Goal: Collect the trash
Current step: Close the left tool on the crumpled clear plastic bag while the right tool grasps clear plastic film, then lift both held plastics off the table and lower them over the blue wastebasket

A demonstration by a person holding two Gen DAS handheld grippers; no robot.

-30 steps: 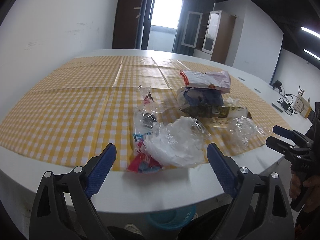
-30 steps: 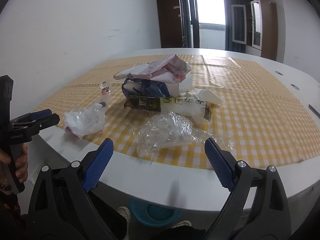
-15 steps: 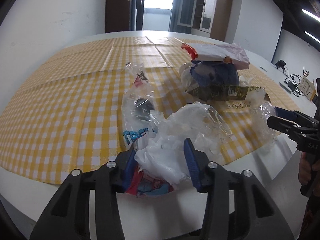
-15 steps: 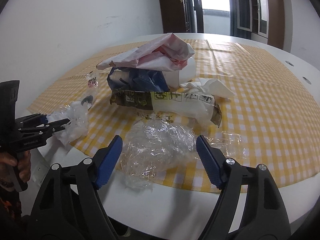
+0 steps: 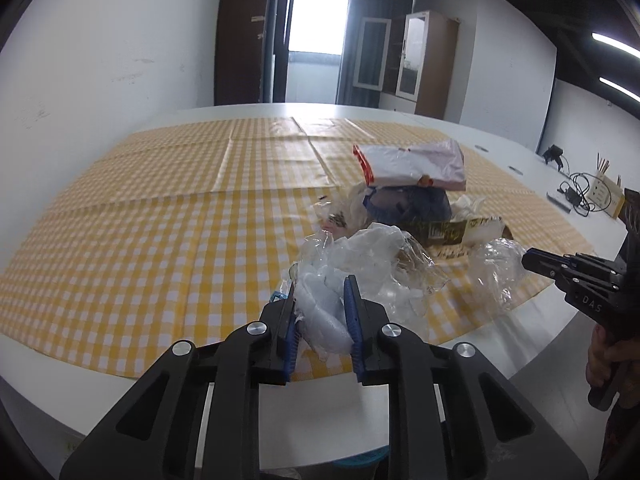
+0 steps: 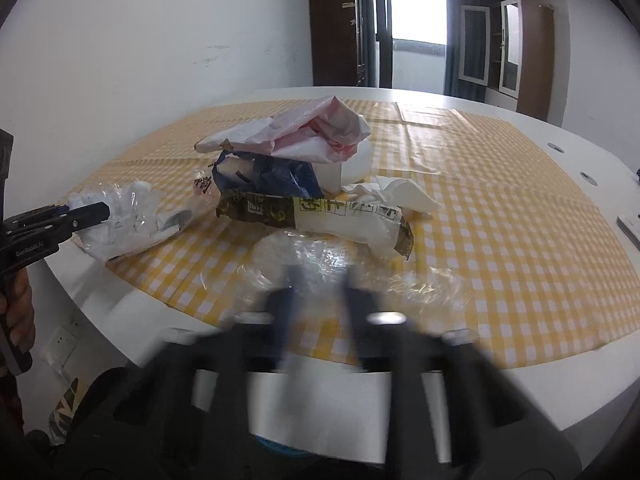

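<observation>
Left tool [image 5: 322,316] pinched on white crumpled plastic bag [image 5: 352,264] at near edge of checkered surface [image 5: 160,240]. Right tool [image 6: 320,300] blurred over clear plastic wrap [image 6: 320,256]; grip cannot be told.

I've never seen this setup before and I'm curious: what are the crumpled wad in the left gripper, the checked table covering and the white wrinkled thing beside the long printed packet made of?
Crumpled wad: looks like thin, clear and milky plastic film, glossy, creased.
Checked table covering: probably wipeable plastic or oilcloth; it shines and keeps fold lines.
White wrinkled thing: seemingly tissue or paper napkin, matte, softly creased.
</observation>
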